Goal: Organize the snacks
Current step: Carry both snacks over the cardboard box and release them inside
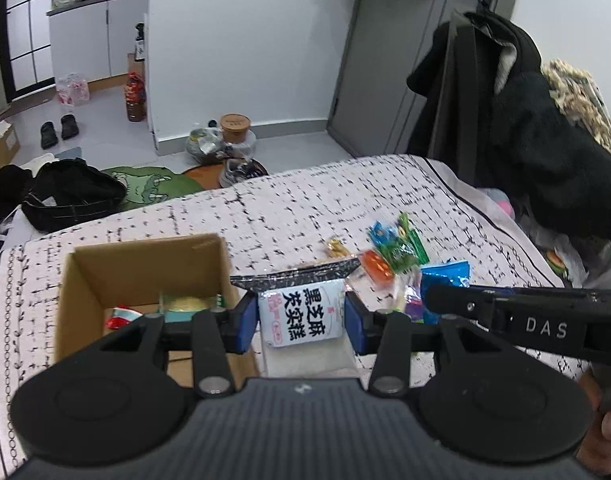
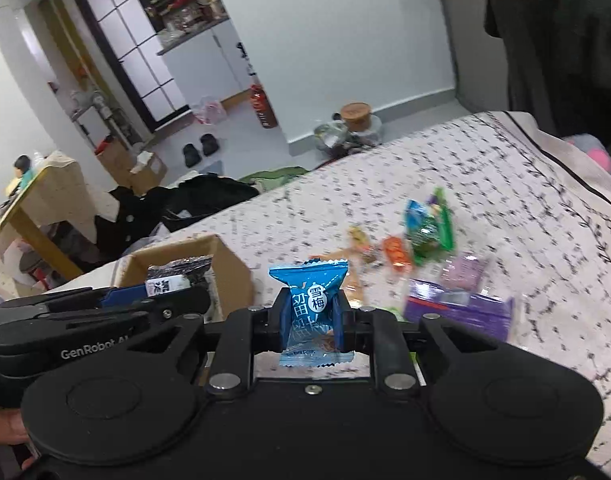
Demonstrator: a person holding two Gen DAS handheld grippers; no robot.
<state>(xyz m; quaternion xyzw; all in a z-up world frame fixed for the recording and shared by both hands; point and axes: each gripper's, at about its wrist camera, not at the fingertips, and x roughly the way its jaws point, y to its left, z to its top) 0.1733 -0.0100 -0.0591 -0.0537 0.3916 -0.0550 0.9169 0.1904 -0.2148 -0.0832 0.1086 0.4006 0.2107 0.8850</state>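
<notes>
Your left gripper (image 1: 301,318) has its fingers clamped on a white rectangular snack packet with black characters (image 1: 301,316), and your right gripper (image 2: 311,314) has its fingers pinched tight on a small blue foil-wrapped candy (image 2: 311,300), both lifted above the bed. Just beyond, the open brown cardboard box (image 1: 145,264) already holds at least 2 snacks. Farther out on the patterned white bedspread (image 1: 305,200), the loose pile of colourful wrapped snacks (image 1: 393,256) is left to sort.
</notes>
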